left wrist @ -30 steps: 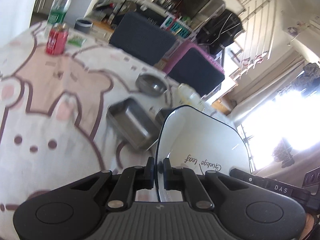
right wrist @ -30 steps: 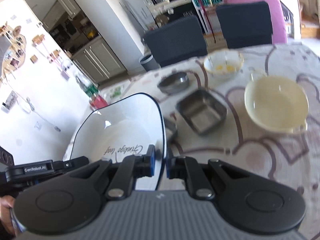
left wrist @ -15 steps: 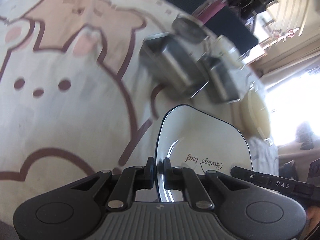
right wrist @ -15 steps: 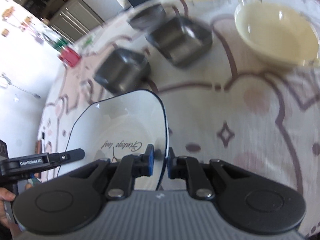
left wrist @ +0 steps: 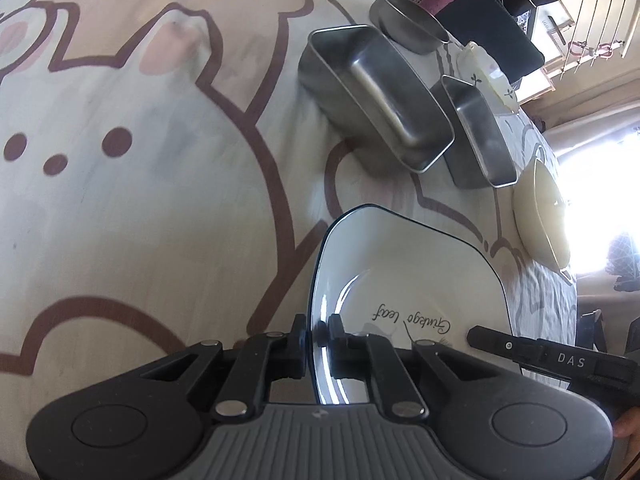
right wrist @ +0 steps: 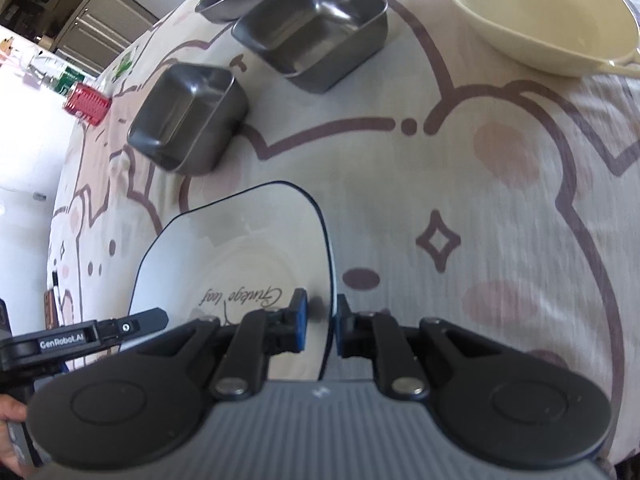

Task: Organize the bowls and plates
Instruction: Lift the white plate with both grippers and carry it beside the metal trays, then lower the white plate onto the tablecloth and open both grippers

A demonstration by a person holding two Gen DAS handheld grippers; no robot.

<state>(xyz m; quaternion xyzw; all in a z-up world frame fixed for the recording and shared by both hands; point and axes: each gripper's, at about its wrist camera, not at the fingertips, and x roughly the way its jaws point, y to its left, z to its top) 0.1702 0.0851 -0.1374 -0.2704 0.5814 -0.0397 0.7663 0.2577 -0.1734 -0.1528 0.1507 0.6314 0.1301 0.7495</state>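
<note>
Left gripper (left wrist: 318,336) and right gripper (right wrist: 320,322) each pinched opposite rims of the white plate (left wrist: 404,280), jaws nearly closed. Plate hung just above the tablecloth (left wrist: 160,200), steel trays (left wrist: 376,96) beyond.

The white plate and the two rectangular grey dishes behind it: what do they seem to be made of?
The white plate looks like glazed ceramic or porcelain: glossy white, dark rim line, printed lettering. The two rectangular dishes look like brushed stainless steel: dull grey, soft reflections, thin rolled rims.
</note>
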